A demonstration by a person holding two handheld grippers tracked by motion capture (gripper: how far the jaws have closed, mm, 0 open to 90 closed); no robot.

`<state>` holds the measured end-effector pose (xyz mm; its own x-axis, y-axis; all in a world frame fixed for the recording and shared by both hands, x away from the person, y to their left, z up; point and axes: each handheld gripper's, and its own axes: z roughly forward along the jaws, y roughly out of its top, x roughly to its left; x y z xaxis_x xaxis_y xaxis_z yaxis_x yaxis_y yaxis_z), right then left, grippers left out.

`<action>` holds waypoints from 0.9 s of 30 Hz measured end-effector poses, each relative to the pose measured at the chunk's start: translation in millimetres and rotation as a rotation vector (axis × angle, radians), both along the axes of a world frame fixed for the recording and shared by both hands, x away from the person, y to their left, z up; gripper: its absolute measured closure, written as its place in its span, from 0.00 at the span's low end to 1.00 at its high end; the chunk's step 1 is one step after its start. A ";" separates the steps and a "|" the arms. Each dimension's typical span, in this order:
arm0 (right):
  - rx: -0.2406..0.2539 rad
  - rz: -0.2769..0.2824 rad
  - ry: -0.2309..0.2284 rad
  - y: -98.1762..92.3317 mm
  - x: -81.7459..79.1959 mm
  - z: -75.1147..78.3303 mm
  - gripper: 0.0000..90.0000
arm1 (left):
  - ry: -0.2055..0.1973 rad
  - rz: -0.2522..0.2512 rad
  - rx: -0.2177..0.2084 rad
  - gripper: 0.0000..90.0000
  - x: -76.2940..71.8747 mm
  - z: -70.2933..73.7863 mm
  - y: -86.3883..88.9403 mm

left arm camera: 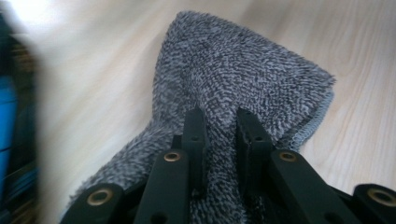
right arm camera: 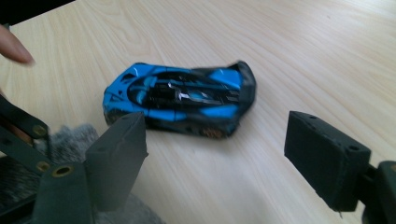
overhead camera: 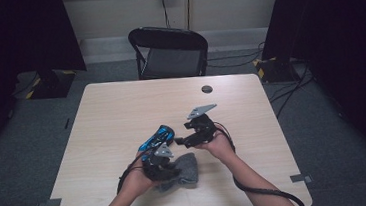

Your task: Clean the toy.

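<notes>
Blue toy car (right arm camera: 180, 100) lies lengthwise just ahead of the spread right hand-held gripper (right arm camera: 215, 161); left hand-held gripper (left arm camera: 219, 135) pinches the grey cloth (left arm camera: 243, 70) near the table's (overhead camera: 121, 108) front edge.

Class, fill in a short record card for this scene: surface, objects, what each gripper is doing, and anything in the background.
surface: light wooden table
objects: grey cloth; blue and black toy car
left gripper: shut on the grey cloth
right gripper: jaws open, pointing at the toy car, not touching it
car position: on the table beside the cloth
background: black folding chair
</notes>
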<state>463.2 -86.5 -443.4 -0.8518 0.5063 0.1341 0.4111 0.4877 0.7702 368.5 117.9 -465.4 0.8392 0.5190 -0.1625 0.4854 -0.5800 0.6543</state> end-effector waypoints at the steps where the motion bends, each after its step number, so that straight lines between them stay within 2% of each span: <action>1: -0.006 0.006 -0.004 6.1 1.3 0.1 0.23 | 0.002 0.021 -0.019 0.84 0.3 3.2 9.2; 5: -0.014 0.061 -0.016 30.5 5.5 -1.1 0.22 | 0.024 0.138 -0.073 0.84 1.0 16.2 50.2; 7: -0.018 0.074 -0.015 41.7 7.6 -2.6 0.20 | -0.004 0.199 -0.084 0.84 1.5 22.8 67.6; 9: -0.027 0.088 -0.009 52.7 9.4 -4.6 0.20 | -0.015 0.258 -0.091 0.84 2.6 26.6 82.1; 14: -0.045 0.115 -0.011 76.6 12.8 -9.9 0.20 | -0.028 0.354 -0.060 0.83 4.5 24.9 112.9; 17: -0.079 0.122 -0.025 84.8 15.7 -15.0 0.19 | -0.017 0.419 -0.119 0.84 2.7 27.2 137.0; 20: -0.091 0.126 -0.010 87.8 19.1 -21.2 0.19 | -0.036 0.475 -0.120 0.84 -0.6 26.1 152.3; 23: -0.116 0.134 -0.014 91.2 18.3 -26.8 0.19 | -0.026 0.522 -0.092 0.83 0.2 17.3 157.7; 25: -0.156 0.150 -0.045 93.3 15.8 -30.8 0.17 | -0.012 0.538 -0.075 0.83 2.1 10.9 158.5; 27: -0.154 0.157 -0.060 92.7 15.5 -32.0 0.17 | -0.001 0.547 -0.077 0.82 3.6 7.3 159.2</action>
